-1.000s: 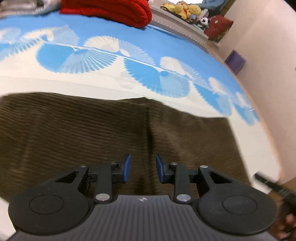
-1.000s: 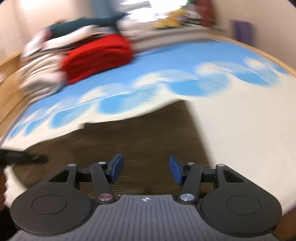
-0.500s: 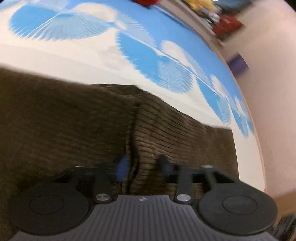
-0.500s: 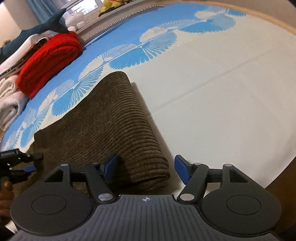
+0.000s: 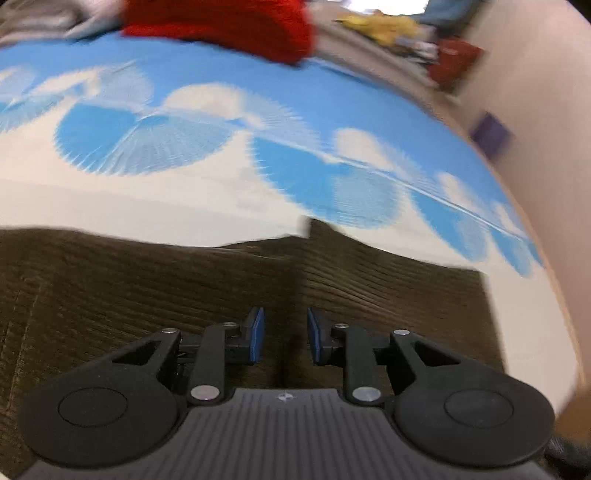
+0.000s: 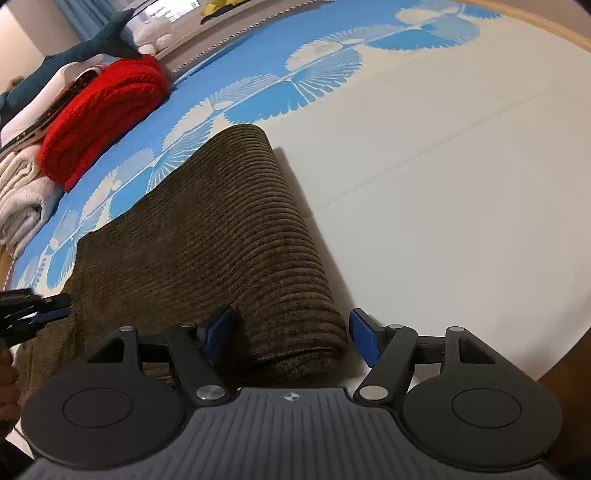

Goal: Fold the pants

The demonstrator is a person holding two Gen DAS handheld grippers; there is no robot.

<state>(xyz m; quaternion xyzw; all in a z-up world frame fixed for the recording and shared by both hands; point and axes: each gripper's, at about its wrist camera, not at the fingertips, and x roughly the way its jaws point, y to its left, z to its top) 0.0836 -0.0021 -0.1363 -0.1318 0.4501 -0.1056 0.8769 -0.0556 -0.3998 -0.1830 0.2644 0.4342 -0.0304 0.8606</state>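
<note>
Brown corduroy pants [image 5: 147, 291] lie flat on the blue-and-white patterned mat [image 5: 207, 192]. In the right wrist view the pants [image 6: 221, 236] show a rounded folded edge on the right side. My left gripper [image 5: 284, 341] is open with a narrow gap and hovers over the fabric, above a seam or fold line. My right gripper [image 6: 291, 336] is wide open, its jaws on either side of the near end of the rounded fold, not closed on it. The left gripper [image 6: 33, 312] also shows at the left edge of the right wrist view.
A folded red knit [image 6: 103, 110] and a stack of white and grey textiles [image 6: 18, 199] lie at the back of the mat. Soft toys [image 5: 380, 26] sit along the far edge. A wall [image 5: 546, 92] is on the right. Bare mat [image 6: 443, 184] lies right of the pants.
The left gripper has drawn back and tilted up from the fabric, so more of the mat shows. The right gripper has moved closer to the folded edge.
</note>
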